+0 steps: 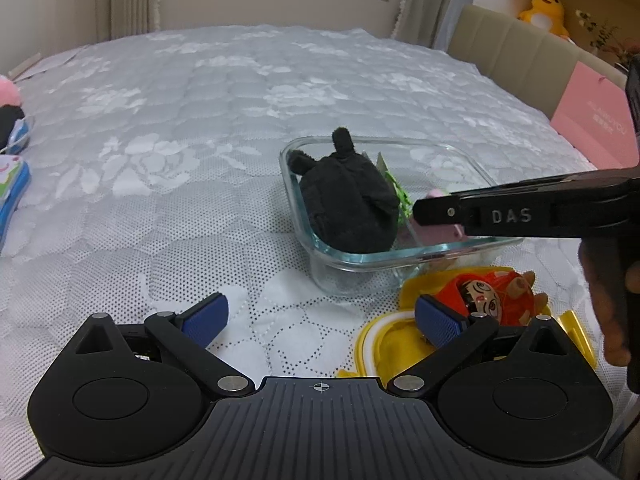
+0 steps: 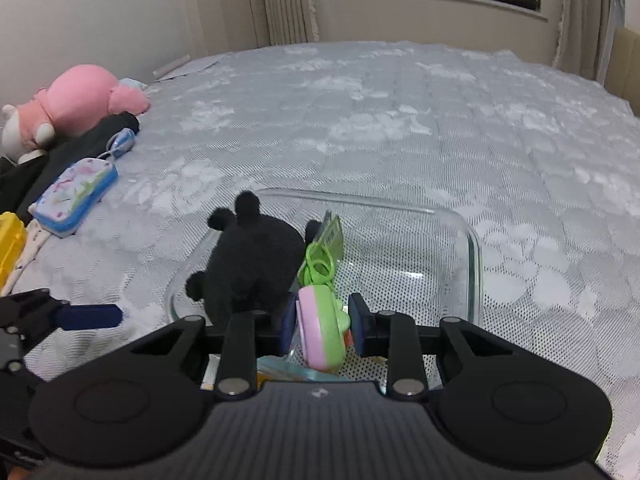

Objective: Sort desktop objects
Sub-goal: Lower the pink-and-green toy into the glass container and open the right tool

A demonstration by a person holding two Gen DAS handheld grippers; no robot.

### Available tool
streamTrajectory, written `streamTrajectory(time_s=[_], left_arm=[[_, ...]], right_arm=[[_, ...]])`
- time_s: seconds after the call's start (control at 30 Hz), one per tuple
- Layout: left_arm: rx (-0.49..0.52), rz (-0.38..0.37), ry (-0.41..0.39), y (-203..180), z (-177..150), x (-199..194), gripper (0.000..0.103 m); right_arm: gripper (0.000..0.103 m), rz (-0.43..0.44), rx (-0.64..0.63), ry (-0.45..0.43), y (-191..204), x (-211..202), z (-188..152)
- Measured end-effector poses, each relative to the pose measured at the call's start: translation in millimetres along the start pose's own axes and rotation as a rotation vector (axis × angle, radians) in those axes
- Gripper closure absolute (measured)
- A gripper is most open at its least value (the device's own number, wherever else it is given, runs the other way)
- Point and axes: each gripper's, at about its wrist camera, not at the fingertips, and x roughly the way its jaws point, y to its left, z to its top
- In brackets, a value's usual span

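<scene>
A clear glass container [image 1: 460, 246] [image 2: 472, 240] sits on the white bedspread. It holds a black plush toy [image 1: 348, 200] [image 2: 252, 264] and a green packet with a green loop [image 2: 324, 252]. My right gripper [image 2: 323, 330] is shut on a pink and green toy [image 2: 322, 330] and holds it over the container's near edge; it shows from the side in the left wrist view [image 1: 436, 212]. My left gripper [image 1: 320, 320] is open and empty, low over the bedspread, in front of the container. A red-haired doll figure [image 1: 492, 296] lies in a yellow case [image 1: 384, 344] by its right finger.
A pink plush [image 2: 76, 104], black cloth [image 2: 80, 148], a blue floral pouch [image 2: 76, 196] and a yellow box [image 2: 10, 240] lie at the left. A pink bag [image 1: 592, 116], a beige headboard and a yellow duck plush [image 1: 544, 12] are at the right.
</scene>
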Motion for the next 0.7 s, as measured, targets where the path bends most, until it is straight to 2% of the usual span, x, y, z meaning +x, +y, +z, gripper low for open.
streamTrajectory(time_s=[0.07, 0.13, 0.17, 0.2, 0.27, 0.33, 0.37, 0.4, 0.47, 0.53, 0.63, 0.7], left_arm=[[-0.001, 0.001, 0.003, 1, 0, 1, 0.001], [0.000, 0.004, 0.005, 1, 0, 1, 0.001], [0.000, 0.005, 0.006, 2, 0, 1, 0.001], [0.002, 0.007, 0.005, 2, 0, 1, 0.001], [0.004, 0.011, 0.004, 2, 1, 1, 0.001], [0.000, 0.013, 0.003, 3, 1, 1, 0.001], [-0.001, 0.013, 0.003, 3, 1, 2, 0.001], [-0.002, 0.013, 0.004, 3, 1, 2, 0.001], [0.000, 0.013, 0.004, 3, 2, 3, 0.001], [0.012, 0.014, 0.008, 1, 1, 4, 0.001], [0.021, 0.017, 0.012, 0, 0, 5, 0.001], [0.018, 0.019, 0.013, 2, 1, 6, 0.001]], right_arm=[[0.069, 0.000, -0.002, 0.009, 0, -1, 0], [0.059, 0.005, 0.003, 0.024, -2, -4, 2], [0.051, 0.004, 0.012, 0.007, -4, -8, 5], [0.048, 0.001, 0.021, -0.021, -6, -14, 7], [0.048, -0.009, 0.042, -0.089, -10, -26, 12], [0.050, -0.030, 0.043, -0.119, -11, -30, 16], [0.056, -0.054, 0.025, -0.111, -9, -26, 16], [0.067, -0.083, 0.001, -0.099, -7, -21, 17], [0.079, -0.124, -0.026, -0.074, -5, -8, 15], [0.082, -0.142, -0.024, -0.050, -5, 3, 13], [0.084, -0.108, 0.049, -0.034, -10, 8, 11], [0.083, -0.008, 0.095, 0.003, -11, 5, 11]])
